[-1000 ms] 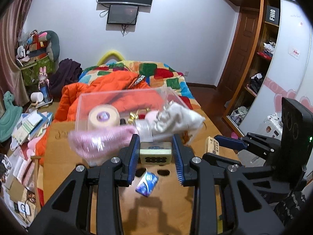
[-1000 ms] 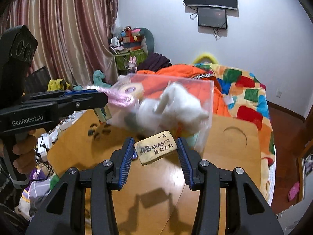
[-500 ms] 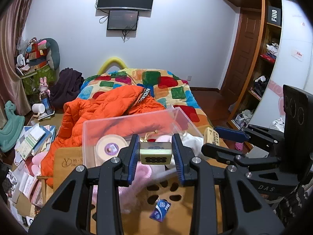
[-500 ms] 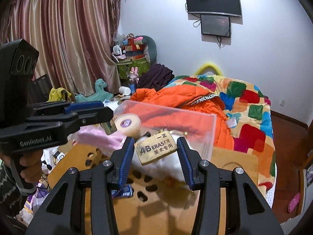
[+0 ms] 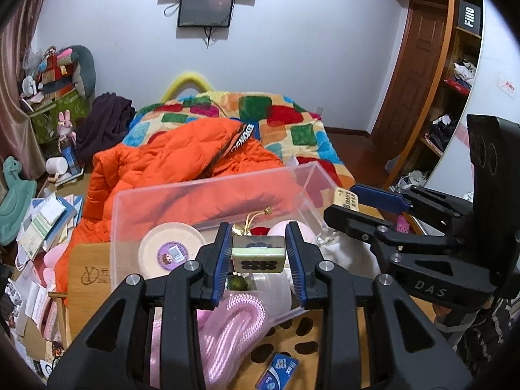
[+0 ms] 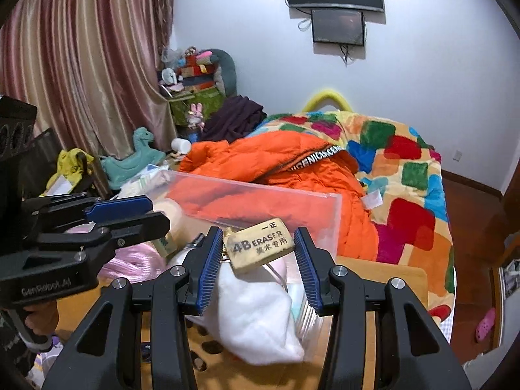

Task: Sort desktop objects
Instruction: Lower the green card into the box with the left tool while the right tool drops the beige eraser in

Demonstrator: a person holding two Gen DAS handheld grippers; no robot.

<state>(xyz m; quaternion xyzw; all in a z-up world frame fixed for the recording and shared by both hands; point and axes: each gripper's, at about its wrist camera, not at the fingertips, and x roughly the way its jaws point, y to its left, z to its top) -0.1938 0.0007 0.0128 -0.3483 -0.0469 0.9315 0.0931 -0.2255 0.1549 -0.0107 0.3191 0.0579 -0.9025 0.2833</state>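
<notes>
My left gripper (image 5: 258, 243) is shut on a pale green mahjong tile (image 5: 259, 256) with black dots, held above the near part of a clear plastic bin (image 5: 208, 195). The bin holds a tape roll (image 5: 170, 250), a pink rope bundle (image 5: 227, 328) and a white cloth pouch (image 5: 347, 253). My right gripper (image 6: 258, 243) is shut on a yellowed 4B eraser (image 6: 260, 248), hovering over the bin (image 6: 260, 201) and the white pouch (image 6: 256, 312). Each gripper also shows in the other's view: the right gripper (image 5: 344, 200) at the bin's right, the left gripper (image 6: 156, 211) at its left.
The bin stands on a wooden table (image 5: 87, 279). A small blue packet (image 5: 278, 373) lies on the table in front of it. Behind are an orange jacket (image 5: 169, 162) and a colourful blanket (image 6: 406, 169) on a bed. Books and toys crowd the floor at left.
Both grippers have moved forward from the table's front to over the bin, which now sits lower and closer in both views. The tile and the eraser stay gripped.
</notes>
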